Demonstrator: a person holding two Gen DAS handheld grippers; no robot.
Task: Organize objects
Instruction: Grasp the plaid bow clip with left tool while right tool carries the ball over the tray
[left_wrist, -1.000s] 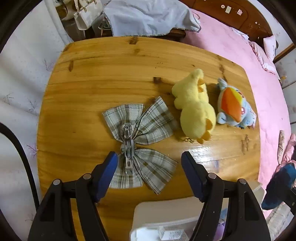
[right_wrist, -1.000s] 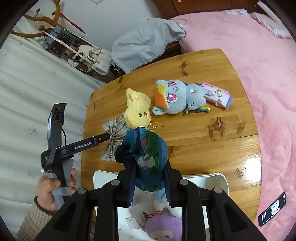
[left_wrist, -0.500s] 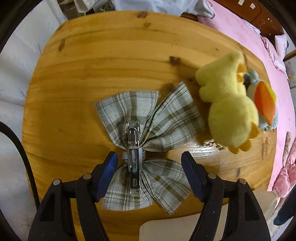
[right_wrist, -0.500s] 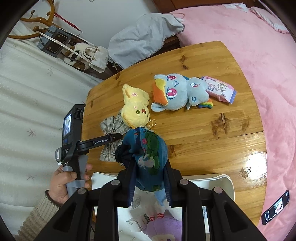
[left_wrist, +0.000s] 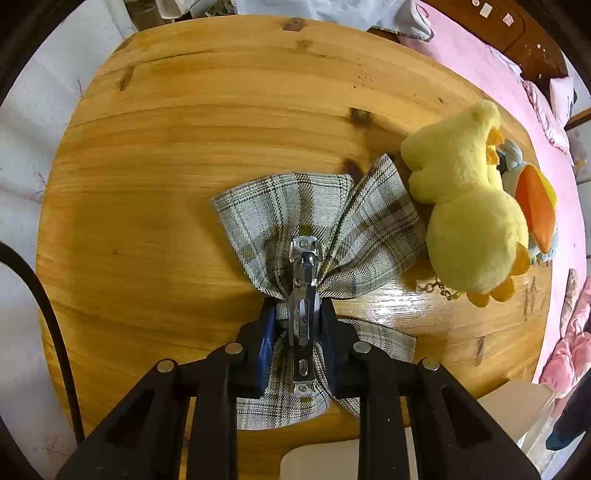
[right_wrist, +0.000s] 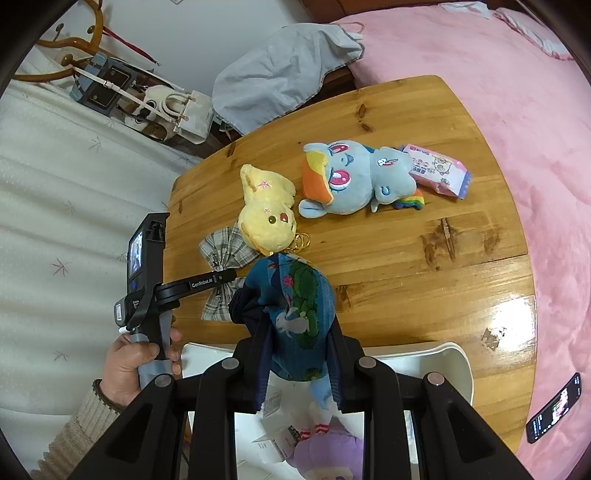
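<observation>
Plaid fabric bow (left_wrist: 317, 218), metal-clipped, is clamped at its knot by the left gripper (left_wrist: 297, 325); a blue printed pouch (right_wrist: 295, 314) is pinched in the right gripper (right_wrist: 297, 354).

Bow (left_wrist: 325, 221): woven plaid cloth, matt, w/ shiny metal clip (left_wrist: 303, 295) between the left jaws. Table (left_wrist: 184, 147): varnished wood, glossy glare just right of jaws. Yellow toy (left_wrist: 465, 206): fuzzy plush. Between right jaws: printed blue cloth pouch (right_wrist: 295, 306), matt. Bin (right_wrist: 458, 365) below: smooth white plastic.

left gripper (left_wrist: 297, 325) | jaws clamped on plaid bow (left_wrist: 317, 221) knot | yellow plush (left_wrist: 469, 206) touching bow's right edge
</observation>
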